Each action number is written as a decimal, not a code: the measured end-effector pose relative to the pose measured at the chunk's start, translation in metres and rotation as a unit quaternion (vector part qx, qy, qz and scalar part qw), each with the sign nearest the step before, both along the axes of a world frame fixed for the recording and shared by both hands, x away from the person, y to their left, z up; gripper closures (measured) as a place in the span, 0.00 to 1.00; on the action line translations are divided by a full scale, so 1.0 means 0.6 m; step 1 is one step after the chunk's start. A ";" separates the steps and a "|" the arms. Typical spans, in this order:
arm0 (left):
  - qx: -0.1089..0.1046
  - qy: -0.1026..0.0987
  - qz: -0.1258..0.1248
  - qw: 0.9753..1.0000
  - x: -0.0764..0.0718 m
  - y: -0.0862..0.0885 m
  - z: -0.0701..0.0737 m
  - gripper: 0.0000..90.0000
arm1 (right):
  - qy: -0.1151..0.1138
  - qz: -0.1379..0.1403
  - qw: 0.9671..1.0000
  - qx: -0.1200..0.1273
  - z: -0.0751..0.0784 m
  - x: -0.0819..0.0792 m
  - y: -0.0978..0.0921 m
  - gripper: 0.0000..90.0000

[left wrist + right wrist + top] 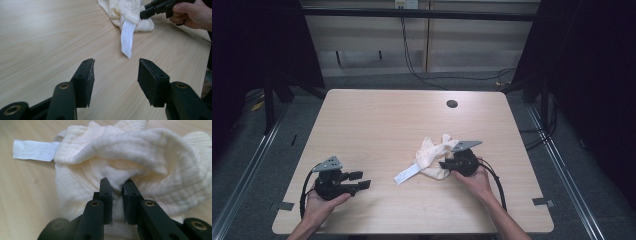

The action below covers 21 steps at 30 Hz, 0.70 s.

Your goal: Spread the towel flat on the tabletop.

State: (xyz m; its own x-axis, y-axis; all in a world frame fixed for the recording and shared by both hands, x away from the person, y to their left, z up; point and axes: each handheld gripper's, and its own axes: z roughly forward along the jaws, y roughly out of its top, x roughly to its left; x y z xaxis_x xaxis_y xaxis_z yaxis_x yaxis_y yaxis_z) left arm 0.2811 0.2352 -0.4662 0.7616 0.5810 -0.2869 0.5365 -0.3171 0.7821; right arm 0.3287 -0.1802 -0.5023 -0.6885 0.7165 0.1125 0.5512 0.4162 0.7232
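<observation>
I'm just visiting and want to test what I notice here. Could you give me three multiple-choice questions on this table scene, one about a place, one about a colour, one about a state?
1. Where does the crumpled cloth lie on the table?
A. far left corner
B. right of the middle, at the right hand-held gripper
C. over the round hole

2. What colour is the flat strip sticking out of the cloth?
A. white
B. red
C. black

3. How do the jaws of the left hand-held gripper stand?
A. clamped on the cloth
C. shut on nothing
B. wide apart, holding nothing

Answers:
1 B, the high view shows the cloth at that gripper's tips.
2 A, the strip is white against the cream cloth.
3 B, the left gripper view shows bare table between them.
</observation>
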 end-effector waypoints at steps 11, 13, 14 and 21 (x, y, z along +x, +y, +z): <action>-0.028 0.000 -0.042 0.999 0.014 -0.050 0.021 0.67 | 0.019 0.051 0.998 0.016 0.002 -0.053 0.041 0.82; -0.034 -0.003 -0.046 0.998 0.020 -0.059 0.027 0.67 | 0.021 0.057 0.998 0.016 0.008 -0.062 0.049 0.74; -0.035 -0.001 -0.045 0.998 0.022 -0.064 0.027 0.67 | 0.024 0.055 0.998 0.014 0.011 -0.067 0.051 0.71; 0.002 0.002 -0.066 0.998 0.038 -0.112 0.015 0.72 | -0.003 0.043 0.998 0.036 0.044 -0.084 0.018 0.61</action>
